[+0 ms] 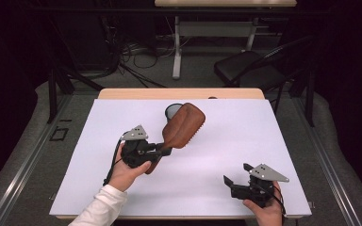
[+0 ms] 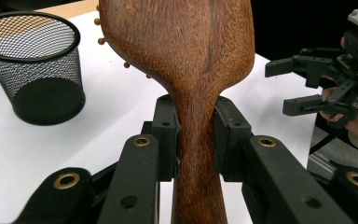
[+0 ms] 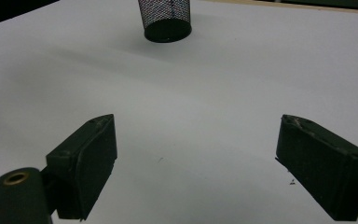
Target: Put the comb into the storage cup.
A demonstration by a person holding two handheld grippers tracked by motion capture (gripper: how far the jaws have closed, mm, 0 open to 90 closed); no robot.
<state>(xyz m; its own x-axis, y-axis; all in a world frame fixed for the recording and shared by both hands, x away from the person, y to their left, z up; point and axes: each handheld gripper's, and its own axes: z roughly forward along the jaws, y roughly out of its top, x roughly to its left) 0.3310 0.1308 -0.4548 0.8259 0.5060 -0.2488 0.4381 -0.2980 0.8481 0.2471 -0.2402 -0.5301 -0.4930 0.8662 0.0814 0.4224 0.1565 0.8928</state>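
Wooden hairbrush (image 1: 184, 126): pinched at handle neck by left gripper (image 2: 193, 140), raised just before mesh cup (image 2: 35, 67). Right gripper (image 3: 196, 168): spread, idle, well apart from cup. Lower handle-first, kept vertical, centred over rim.

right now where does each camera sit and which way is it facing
High view: above the person's side, looking forward and down on the table; shows both hands, the left gripper and right gripper.
Left gripper view: rides the left gripper, looking along its fingers clamped on the wooden hairbrush.
Right gripper view: rides the right gripper, looking along its open fingers across the table.
Shared: the mesh cup appears in both gripper views.
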